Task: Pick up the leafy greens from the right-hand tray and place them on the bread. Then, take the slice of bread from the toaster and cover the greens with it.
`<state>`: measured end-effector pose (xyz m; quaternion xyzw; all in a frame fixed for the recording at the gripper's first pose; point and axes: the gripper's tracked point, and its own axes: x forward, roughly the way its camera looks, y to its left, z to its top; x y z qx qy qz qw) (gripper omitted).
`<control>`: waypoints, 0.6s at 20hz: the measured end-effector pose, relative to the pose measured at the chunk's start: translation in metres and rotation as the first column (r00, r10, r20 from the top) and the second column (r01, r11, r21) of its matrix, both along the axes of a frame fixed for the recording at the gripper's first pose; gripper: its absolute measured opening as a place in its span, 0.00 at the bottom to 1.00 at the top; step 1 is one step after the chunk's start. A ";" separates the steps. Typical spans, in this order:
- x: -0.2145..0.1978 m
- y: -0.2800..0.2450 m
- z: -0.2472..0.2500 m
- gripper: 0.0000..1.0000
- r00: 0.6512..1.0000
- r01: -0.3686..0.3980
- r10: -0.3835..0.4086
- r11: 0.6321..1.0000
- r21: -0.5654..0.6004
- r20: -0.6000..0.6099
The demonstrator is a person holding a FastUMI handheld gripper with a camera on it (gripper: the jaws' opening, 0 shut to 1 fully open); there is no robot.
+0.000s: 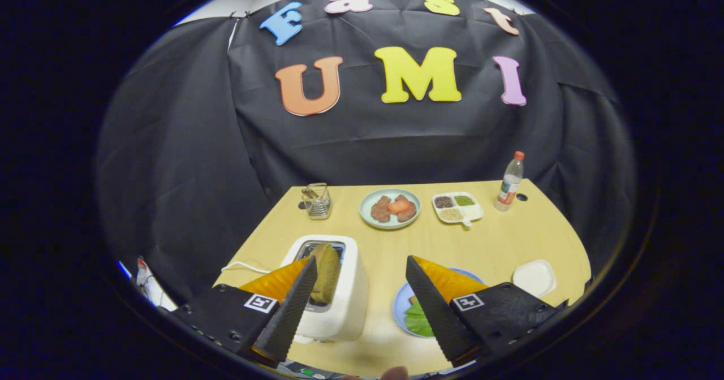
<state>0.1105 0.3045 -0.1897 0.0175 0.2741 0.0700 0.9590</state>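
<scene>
Gripper (pixel 359 275) fingers spread wide, holding nothing. Leafy greens (pixel 417 319) already on bread on blue plate (pixel 403 306), beside right finger. Bread slice (pixel 326 272) upright in toaster (pixel 350 295) by left finger (untouched). Left: lift slice, cover greens.

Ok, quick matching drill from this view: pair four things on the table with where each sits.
Things:
1. white toaster
2. clear plastic bottle with red cap
3. leafy greens on the blue plate
4. small wire rack

Places:
A. far side of the wooden table, right of the divided white tray
B. beside the right finger of the open claw
C. far side, left of the pale green plate of meat
D. just ahead of the left finger, brown bread slice in its slot

Pairs: 1-D, 2-A, 3-B, 4-C
</scene>
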 end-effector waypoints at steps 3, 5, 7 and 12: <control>0.000 0.025 -0.016 0.96 1.000 -0.006 0.005 1.000 -0.023 -0.025; 0.004 0.036 -0.024 0.96 0.999 0.006 -0.007 0.999 -0.038 -0.038; 0.009 0.043 -0.035 0.96 0.998 0.026 -0.029 0.999 -0.044 -0.057; 0.023 0.051 -0.062 0.89 0.992 0.067 -0.076 0.994 -0.089 -0.096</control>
